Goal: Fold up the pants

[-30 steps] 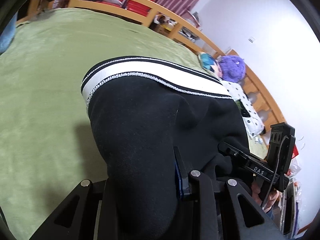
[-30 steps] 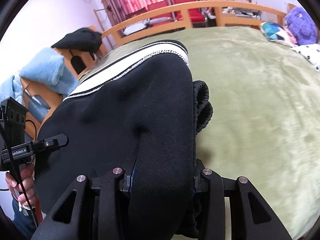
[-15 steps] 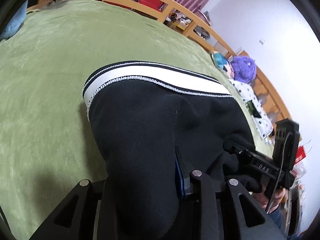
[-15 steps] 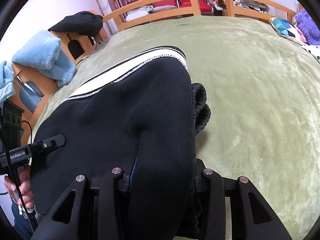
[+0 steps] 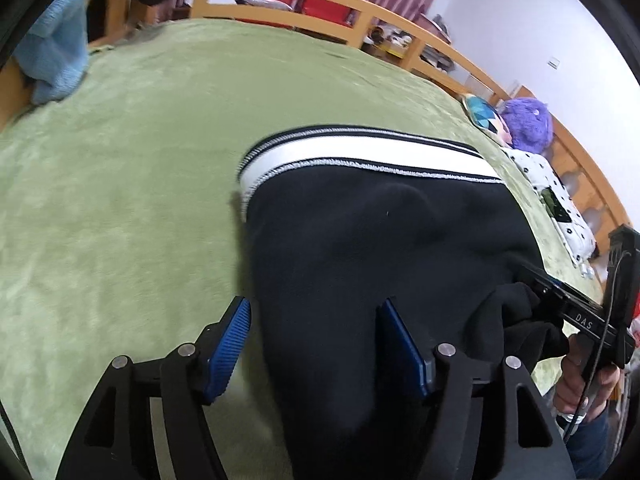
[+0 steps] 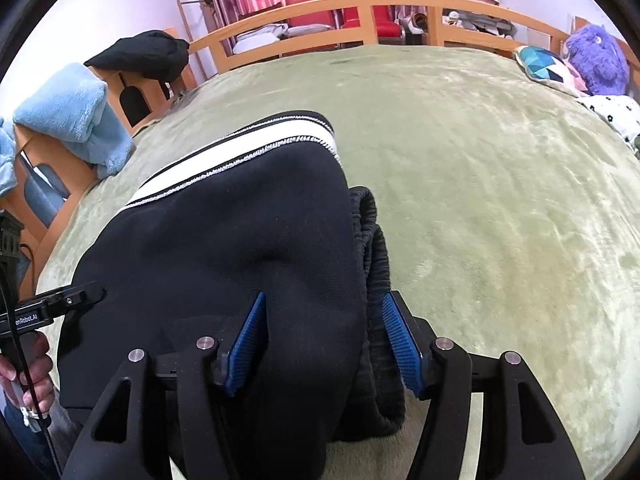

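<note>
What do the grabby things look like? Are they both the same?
Nearly. Both tongs are black, with two angled arms, silver bolts and blue ridged pads. Seen from the left tongs, the right ones have "DAS" printed in white on the side and a thin black cable. Seen from the right tongs, the left ones carry a white label ending "Robot.AI" and a cable too. Blue jeans show below.

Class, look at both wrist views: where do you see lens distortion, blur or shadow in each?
Left wrist view: fisheye bends the wooden bed rail into an arc; the pants waistband edge is smeared by motion blur; dark vignette in the corners. Right wrist view: the green blanket bulges like a dome; image sharper; soft shadow under the pants' ribbed cuff.
</note>
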### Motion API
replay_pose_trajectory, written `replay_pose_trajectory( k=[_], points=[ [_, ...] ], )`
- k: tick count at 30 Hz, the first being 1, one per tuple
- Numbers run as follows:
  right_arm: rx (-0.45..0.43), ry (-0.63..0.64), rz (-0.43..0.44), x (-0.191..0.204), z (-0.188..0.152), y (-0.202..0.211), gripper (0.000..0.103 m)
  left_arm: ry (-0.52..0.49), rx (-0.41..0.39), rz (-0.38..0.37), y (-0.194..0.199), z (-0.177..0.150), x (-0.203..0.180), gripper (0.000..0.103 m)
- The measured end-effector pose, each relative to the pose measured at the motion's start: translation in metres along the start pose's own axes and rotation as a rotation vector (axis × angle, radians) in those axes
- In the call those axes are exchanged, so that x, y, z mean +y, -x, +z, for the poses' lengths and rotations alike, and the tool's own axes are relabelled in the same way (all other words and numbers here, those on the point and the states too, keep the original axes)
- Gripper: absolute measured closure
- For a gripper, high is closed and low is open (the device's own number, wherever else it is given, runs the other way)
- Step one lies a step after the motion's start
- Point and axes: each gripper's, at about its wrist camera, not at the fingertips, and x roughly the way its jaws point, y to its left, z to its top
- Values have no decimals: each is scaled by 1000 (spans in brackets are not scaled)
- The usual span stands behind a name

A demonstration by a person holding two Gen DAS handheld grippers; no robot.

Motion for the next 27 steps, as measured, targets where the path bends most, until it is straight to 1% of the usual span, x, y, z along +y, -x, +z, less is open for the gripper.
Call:
replay_pose_trajectory(
  k=[2, 4, 6, 9, 10, 12, 14, 16, 18, 20, 21, 22, 23, 24, 25, 26, 27],
  points=[
    [7, 10, -12, 1, -5, 4, 43, 5, -9, -22, 11, -7, -5, 37],
    [23, 18, -13, 1, -12, 5, 43, 3, -4, -45, 16, -15, -10, 32],
    [33, 20, -24, -5, -22, 3, 38, -7, 18, -31, 14, -27, -16, 32],
    [45, -1, -3, -15, -28, 0, 36, 0, 70, -13, 2, -49, -21, 31],
    [47, 2, -1, -17, -29, 0, 35, 10, 70, 1, 2, -54, -20, 30],
    [56, -8, 1, -20, -26, 7, 36, 30, 55, -10, 13, -54, -18, 31],
    [20, -28, 3, -19, -25, 26, 37, 14, 18, -27, 30, -51, -23, 31],
    [-24, -6, 22, -9, -24, 45, 37, -8, -26, -44, 43, -48, -29, 31],
    [-71, 46, 56, 10, -23, 60, 37, -16, -37, -84, 47, -42, -36, 31],
    [-113, 104, 83, 28, -22, 65, 37, -5, -36, -121, 45, -38, -42, 31],
    [-123, 140, 104, 41, -20, 61, 44, -2, -24, -130, 41, -37, -44, 31],
    [-113, 159, 121, 49, -19, 55, 50, -5, -13, -127, 35, -37, -47, 31],
    [-87, 170, 140, 55, -18, 45, 68, -13, -14, -111, 32, -40, -50, 31],
    [-49, 176, 163, 59, -18, 33, 87, -30, -17, -68, 27, -43, -53, 33],
    [-7, 176, 165, 62, -19, 18, 92, -48, -14, -37, 24, -46, -54, 36],
    [31, 183, 145, 63, -24, 4, 92, -71, -10, -5, 20, -49, -56, 38],
    [43, 193, 131, 62, -27, -3, 92, -90, -12, 23, 18, -52, -57, 41]
  ],
)
